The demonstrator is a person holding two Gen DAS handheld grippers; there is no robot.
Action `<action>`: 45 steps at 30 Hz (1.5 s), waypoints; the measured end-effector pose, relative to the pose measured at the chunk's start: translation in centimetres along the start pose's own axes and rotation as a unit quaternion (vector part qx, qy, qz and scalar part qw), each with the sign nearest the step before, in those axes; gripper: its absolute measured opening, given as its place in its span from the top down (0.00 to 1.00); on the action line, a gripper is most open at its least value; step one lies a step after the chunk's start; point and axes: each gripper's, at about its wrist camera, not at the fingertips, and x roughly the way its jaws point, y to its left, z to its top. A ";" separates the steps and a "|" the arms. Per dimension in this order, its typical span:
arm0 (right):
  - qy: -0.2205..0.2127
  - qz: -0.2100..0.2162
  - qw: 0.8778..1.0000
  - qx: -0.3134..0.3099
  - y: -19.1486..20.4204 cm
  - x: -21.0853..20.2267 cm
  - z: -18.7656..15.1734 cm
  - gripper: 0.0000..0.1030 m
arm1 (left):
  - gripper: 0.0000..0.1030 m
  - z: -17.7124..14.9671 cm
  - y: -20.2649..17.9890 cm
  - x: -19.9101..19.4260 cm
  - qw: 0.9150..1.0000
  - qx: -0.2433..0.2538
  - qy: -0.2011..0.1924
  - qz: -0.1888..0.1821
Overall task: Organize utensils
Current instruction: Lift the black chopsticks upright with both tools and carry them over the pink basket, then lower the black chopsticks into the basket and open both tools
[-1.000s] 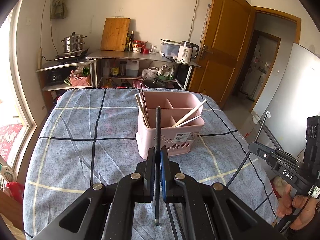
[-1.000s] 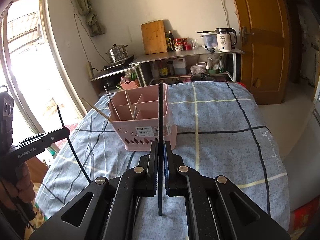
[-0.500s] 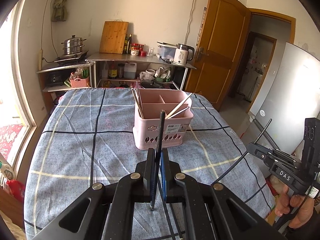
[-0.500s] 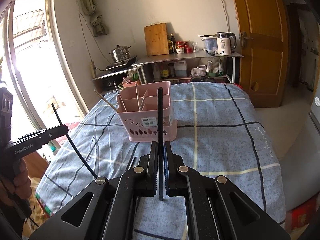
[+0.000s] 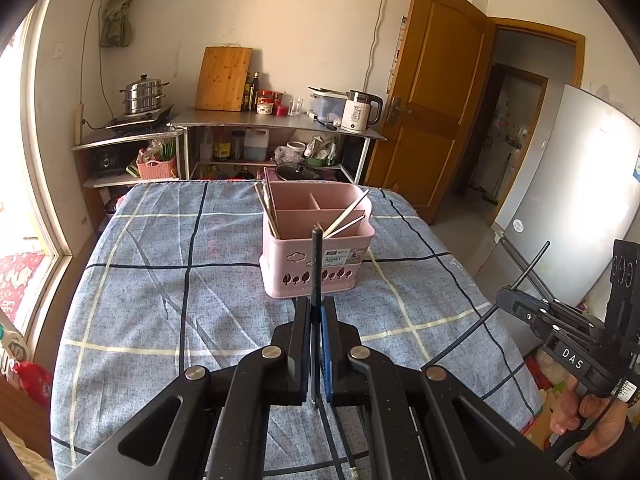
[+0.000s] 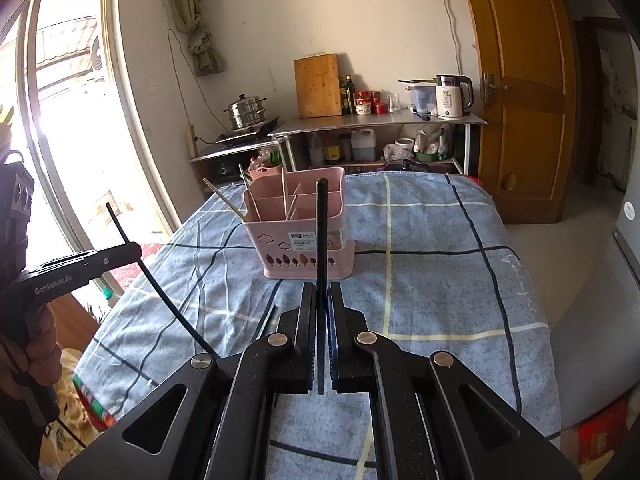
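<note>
A pink utensil basket (image 5: 316,256) with several compartments stands mid-table and holds wooden and metal chopsticks; it also shows in the right wrist view (image 6: 298,236). My left gripper (image 5: 317,308) is shut on a black chopstick (image 5: 316,264) that points up in front of the basket. My right gripper (image 6: 321,294) is shut on another black chopstick (image 6: 321,232), also upright, short of the basket. Each gripper shows in the other's view, the right (image 5: 560,320) and the left (image 6: 80,268). A loose black chopstick (image 6: 266,320) lies on the cloth near my right gripper.
The table (image 5: 160,280) carries a blue checked cloth. Behind it stand metal shelves (image 5: 276,124) with a kettle, cutting board and steamer pot. A window is on the left, a wooden door (image 5: 432,112) and a fridge (image 5: 580,184) on the right.
Both grippers have pulled back from the basket with their chopsticks; the basket looks smaller and farther in both views.
</note>
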 end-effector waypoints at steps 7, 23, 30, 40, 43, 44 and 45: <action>-0.024 0.006 1.000 -0.015 1.0 -0.7 1.6 0.95 | 0.96 1.4 -0.3 -0.8 1.000 0.002 -0.014 -0.013; -0.053 0.051 0.997 -0.003 1.8 2.4 6.9 0.95 | 0.96 8.2 0.0 1.4 0.999 0.002 -0.038 -0.020; -0.081 0.064 0.995 0.001 2.2 3.5 11.1 0.95 | 0.96 12.6 0.7 2.2 0.998 -0.002 -0.057 -0.009; -0.104 0.071 0.992 0.011 2.3 6.3 14.4 0.95 | 0.96 16.2 2.2 4.4 0.997 -0.004 -0.081 0.005; -0.101 0.069 0.992 0.016 2.1 7.6 14.4 0.95 | 0.96 16.1 2.8 6.0 0.997 -0.011 -0.074 0.006; -0.098 0.068 0.993 0.017 2.1 8.2 14.3 0.95 | 0.96 16.0 3.0 6.5 0.997 -0.013 -0.072 0.006; -0.095 0.067 0.993 0.018 2.1 8.5 14.3 0.95 | 0.96 15.9 3.2 6.9 0.997 -0.014 -0.070 0.006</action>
